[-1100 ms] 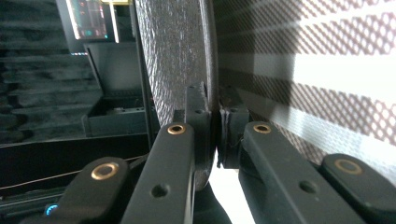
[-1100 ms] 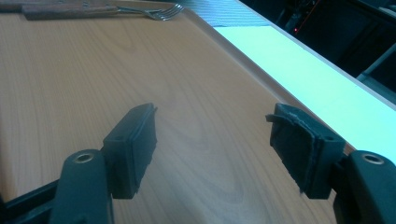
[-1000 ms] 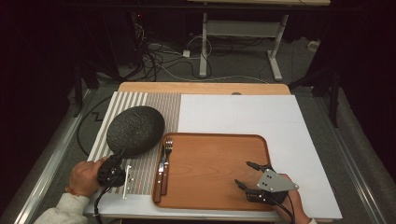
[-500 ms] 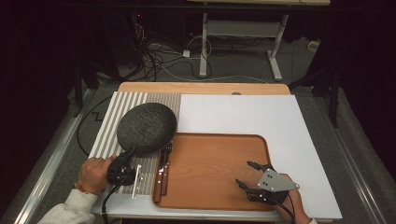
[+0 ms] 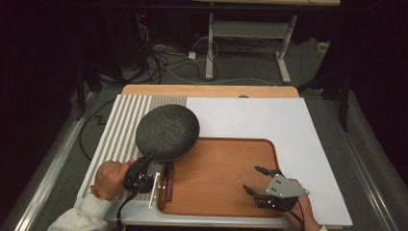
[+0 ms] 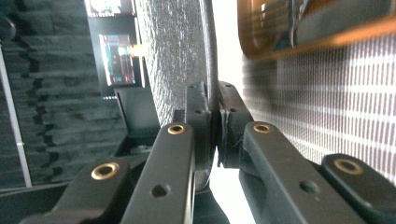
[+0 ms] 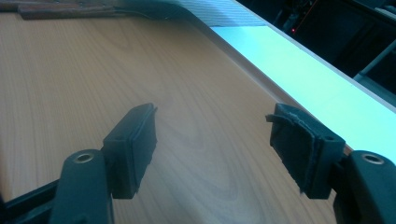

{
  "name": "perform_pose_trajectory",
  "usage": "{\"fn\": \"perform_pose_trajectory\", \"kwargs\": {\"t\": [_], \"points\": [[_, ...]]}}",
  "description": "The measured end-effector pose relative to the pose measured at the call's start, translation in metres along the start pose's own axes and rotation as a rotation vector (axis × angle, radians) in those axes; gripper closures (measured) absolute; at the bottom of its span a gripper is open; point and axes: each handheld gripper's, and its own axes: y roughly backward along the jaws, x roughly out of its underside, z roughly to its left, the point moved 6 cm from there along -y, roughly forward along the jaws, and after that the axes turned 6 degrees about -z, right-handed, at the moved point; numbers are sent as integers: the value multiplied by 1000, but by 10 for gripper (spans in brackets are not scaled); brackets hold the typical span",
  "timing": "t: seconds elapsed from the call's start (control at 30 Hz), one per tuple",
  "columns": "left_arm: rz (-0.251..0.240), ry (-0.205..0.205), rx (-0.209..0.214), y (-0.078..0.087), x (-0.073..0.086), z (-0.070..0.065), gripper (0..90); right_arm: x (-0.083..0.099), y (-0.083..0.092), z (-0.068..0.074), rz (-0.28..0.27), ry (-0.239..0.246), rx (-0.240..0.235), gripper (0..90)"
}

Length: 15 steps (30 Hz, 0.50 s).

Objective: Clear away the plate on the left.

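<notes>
Dark speckled plate [image 5: 167, 131], held by its thin rim in the clamped left tongs [image 5: 146, 158] and tilted above the wooden tray's [image 5: 226, 192] left edge: rigid, likely heavy, breakable; right tongs [image 5: 253, 178] gape empty.

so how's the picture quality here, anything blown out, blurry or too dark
High view: the room behind is nearly black, the white table evenly lit, edges slightly soft. Left gripper view: turned sideways, the striped mat glaring bright and the wooden tray out of focus, while the dark plate keeps its speckle. Right gripper view: the table strip is blown out to pale cyan, the fingers soft.
</notes>
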Motion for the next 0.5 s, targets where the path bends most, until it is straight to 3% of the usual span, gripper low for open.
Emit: {"fn": "perform_pose_trajectory", "kwargs": {"t": [0.5], "points": [[-127, -26, -29, 6, -45, 11, 833, 1, 5, -4, -3, -7, 21, 320]]}}
